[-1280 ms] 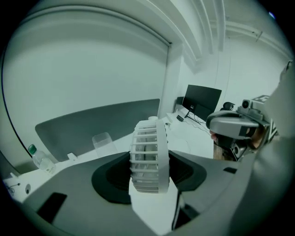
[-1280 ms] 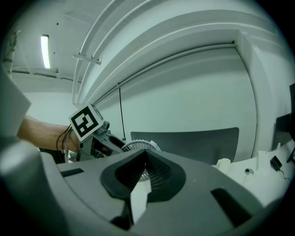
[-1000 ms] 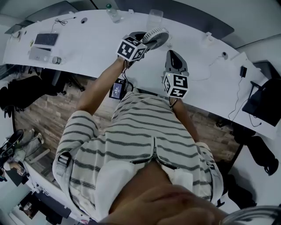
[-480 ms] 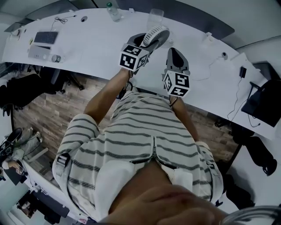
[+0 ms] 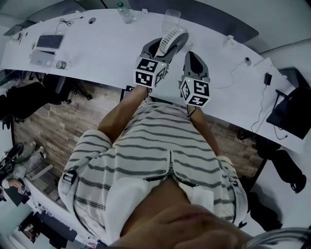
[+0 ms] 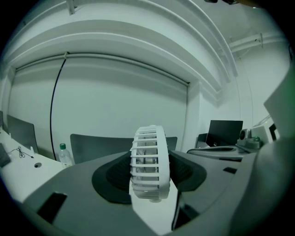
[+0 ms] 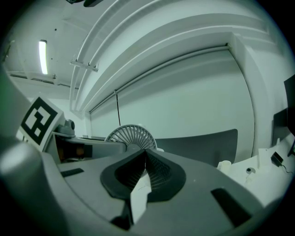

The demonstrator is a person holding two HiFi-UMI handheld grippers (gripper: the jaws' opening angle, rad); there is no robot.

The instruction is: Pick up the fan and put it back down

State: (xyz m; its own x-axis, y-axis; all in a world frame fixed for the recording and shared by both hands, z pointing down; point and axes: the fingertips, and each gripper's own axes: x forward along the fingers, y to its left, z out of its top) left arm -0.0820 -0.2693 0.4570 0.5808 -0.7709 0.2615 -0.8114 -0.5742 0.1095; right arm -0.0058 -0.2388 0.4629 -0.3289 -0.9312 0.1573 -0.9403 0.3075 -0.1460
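While the left gripper (image 5: 163, 47) is clamped on it, the fan (image 5: 173, 37) sits over the far half of the white desk (image 5: 97, 51), its jaws spread wide with one dark pad pressed to each flat side. It is a small white round fan with a caged housing. How high it is off the desk cannot be judged from the head view.

The right gripper (image 5: 193, 57) is just beside it on the right, apart from it, jaws closed together with nothing between them.

Open desk lies to the left of the fan and toward the near edge, which curves just under both grippers. Behind the fan, a clear cup (image 5: 171, 18) stands near the far edge and a bottle (image 5: 125, 13) further left. A thin cable (image 5: 235, 73) trails across the right part of the desk.

From the left gripper view, the fan (image 6: 150, 162) is edge-on, showing a slatted rim, with a wall, a dark chair back (image 6: 92, 146) and a monitor (image 6: 225, 132) behind. From the right gripper view, the same fan (image 7: 130, 135) shows its face: a round grille of spokes fanning out from a hub.
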